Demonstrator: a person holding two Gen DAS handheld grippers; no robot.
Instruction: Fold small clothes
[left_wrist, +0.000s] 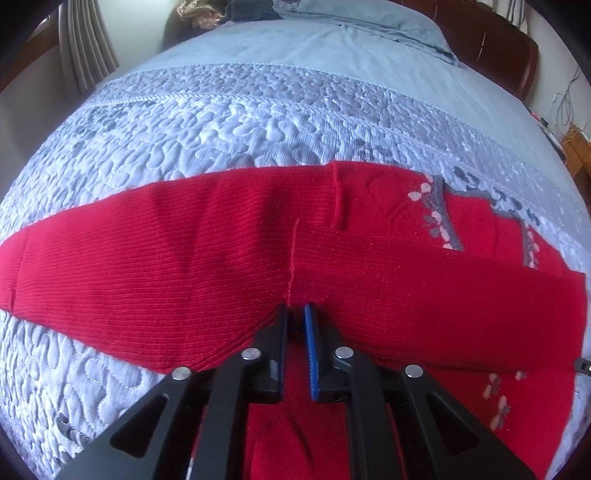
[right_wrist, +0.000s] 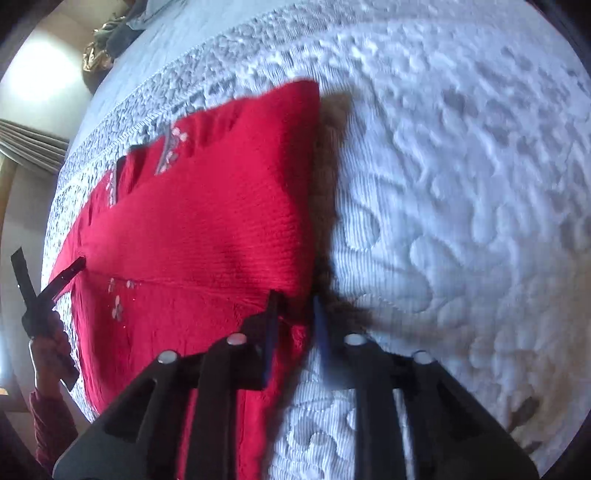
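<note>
A small red knit sweater (left_wrist: 184, 258) with a grey-and-pink flower trim lies on a quilted blue bedspread (left_wrist: 221, 122). One sleeve is folded across its body. My left gripper (left_wrist: 295, 308) sits on the sweater at the folded sleeve's seam, its jaws a narrow gap apart with red knit between them. In the right wrist view the sweater (right_wrist: 207, 229) lies left of centre. My right gripper (right_wrist: 295, 299) is at the sweater's right edge, jaws slightly apart, holding nothing that I can see. The left gripper also shows at the far left of that view (right_wrist: 40, 291).
The bedspread (right_wrist: 461, 184) stretches wide to the right of the sweater. A blue pillow (left_wrist: 388, 22) and a brown headboard (left_wrist: 517, 55) are at the bed's far end. Curtains (left_wrist: 88, 48) hang at the left. Dark clothes (left_wrist: 251, 11) are piled at the far edge.
</note>
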